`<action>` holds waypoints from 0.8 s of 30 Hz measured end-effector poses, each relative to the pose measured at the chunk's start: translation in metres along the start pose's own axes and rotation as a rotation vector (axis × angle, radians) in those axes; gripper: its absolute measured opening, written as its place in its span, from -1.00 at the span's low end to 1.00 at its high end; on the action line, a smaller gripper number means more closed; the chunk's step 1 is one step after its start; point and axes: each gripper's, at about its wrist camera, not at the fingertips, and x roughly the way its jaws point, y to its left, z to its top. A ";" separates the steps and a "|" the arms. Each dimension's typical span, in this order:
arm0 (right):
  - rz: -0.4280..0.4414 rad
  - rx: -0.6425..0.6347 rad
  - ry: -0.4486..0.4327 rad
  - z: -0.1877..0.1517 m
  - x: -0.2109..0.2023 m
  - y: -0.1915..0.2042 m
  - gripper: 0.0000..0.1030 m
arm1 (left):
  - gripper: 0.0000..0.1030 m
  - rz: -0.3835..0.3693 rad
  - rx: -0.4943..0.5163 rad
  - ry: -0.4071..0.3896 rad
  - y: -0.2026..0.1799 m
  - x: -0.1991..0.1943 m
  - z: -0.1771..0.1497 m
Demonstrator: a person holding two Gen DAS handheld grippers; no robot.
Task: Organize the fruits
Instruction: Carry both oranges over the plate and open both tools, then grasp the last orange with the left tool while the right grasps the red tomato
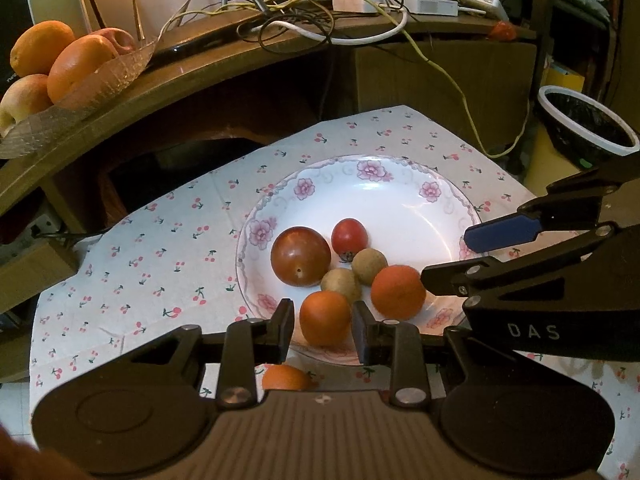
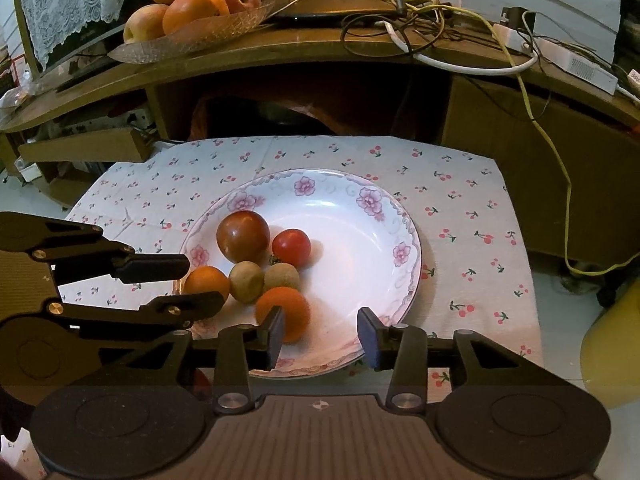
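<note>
A lived-in home: cherry-print tablecloth (image 2: pixel 460 208), glass fruit bowl (image 2: pixel 208 36) on a cable-cluttered wooden desk (image 2: pixel 304 46).

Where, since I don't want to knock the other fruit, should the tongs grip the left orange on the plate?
Across its round middle, one finger on each side, coming from the near rim. The left orange sits at the plate's near edge; brown fruit crowds its far side, and the open left tongs straddle it.

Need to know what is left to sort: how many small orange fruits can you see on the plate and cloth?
3. One on the plate's near-left, one on its near-right, one on the cloth before the plate, partly hidden by the left hand-held gripper.
</note>
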 end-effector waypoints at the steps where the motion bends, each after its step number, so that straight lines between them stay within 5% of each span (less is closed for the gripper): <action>1: 0.000 -0.001 0.000 0.000 0.000 0.000 -0.19 | -0.29 0.000 0.000 0.000 0.000 0.000 0.000; 24: 0.057 -0.051 0.002 -0.009 -0.013 0.021 -0.14 | -0.23 0.014 0.036 -0.008 0.016 -0.024 -0.021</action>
